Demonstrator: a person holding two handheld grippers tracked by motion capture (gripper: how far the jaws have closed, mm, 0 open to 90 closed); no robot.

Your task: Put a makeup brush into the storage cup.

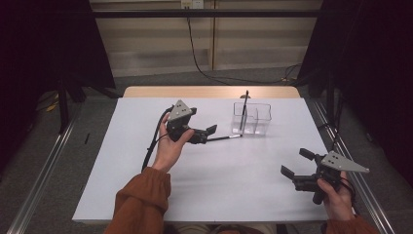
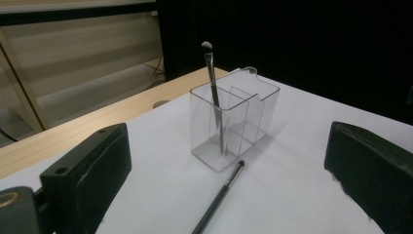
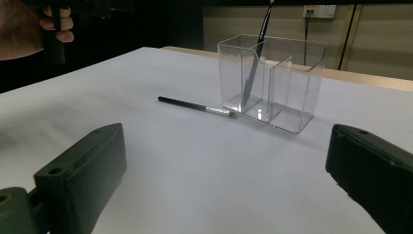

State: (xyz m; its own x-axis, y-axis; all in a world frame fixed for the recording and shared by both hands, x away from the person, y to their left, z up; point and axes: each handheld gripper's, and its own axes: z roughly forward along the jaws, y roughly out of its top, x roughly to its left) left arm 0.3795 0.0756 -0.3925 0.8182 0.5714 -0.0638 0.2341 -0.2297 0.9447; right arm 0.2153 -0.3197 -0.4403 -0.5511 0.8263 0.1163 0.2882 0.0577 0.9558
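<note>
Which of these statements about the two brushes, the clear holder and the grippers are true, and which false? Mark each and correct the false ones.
1. One brush stands in the clear holder. True.
2. The second brush lies inside the holder. False: it lies on the table beside it.
3. The left gripper is open. True.
4. The right gripper grips a brush. False: it is open and holds nothing.
</note>
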